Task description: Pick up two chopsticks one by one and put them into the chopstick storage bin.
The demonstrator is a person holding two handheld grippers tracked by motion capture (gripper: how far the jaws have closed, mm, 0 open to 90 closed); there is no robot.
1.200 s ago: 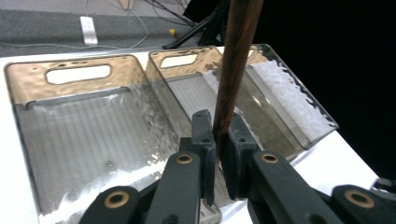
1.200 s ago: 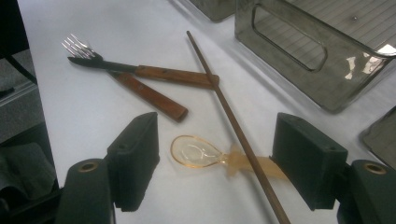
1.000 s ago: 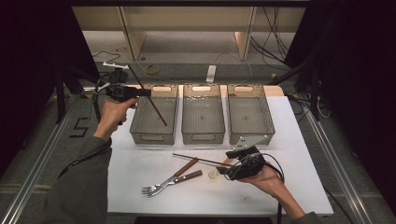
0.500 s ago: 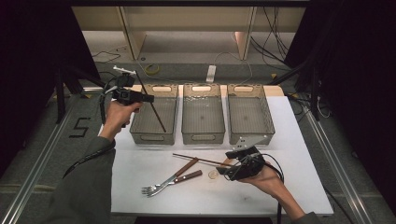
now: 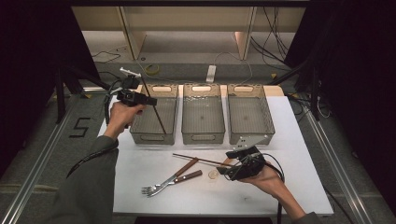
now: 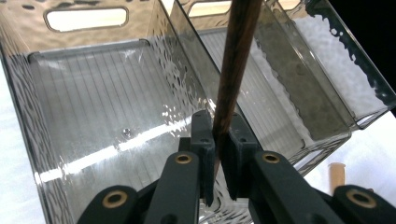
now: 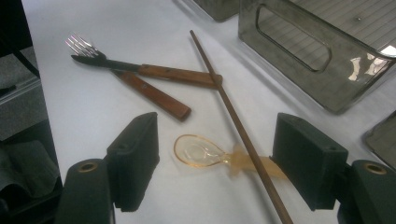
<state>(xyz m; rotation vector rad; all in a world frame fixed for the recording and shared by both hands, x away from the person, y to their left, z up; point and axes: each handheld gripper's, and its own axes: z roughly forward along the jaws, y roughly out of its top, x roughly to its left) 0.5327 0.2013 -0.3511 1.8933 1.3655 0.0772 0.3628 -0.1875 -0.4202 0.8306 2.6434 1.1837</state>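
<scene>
Chopstick, dark wood, lies nearest us on the white table, crossing the stem of a small translucent spoon. It sits between the jaws of our right gripper, which stand wide apart and touch nothing. We judge the stick light, stiff and smooth, likely to roll or swivel if pinched off-centre, so we would take it near the middle, jaws square across it, clear of the spoon it overlaps. Just beyond it two wooden-handled forks lie crossed. Farther back, three clear grey bins stand in a row. Over the left bin, our left gripper is clamped tight on a second chopstick, gripping it near one end. In the high view this stick slants down into the bin; we cannot tell whether its lower tip touches the floor. Held so far from its middle, it could pivot in the pads, so we would lower it before letting go.
</scene>
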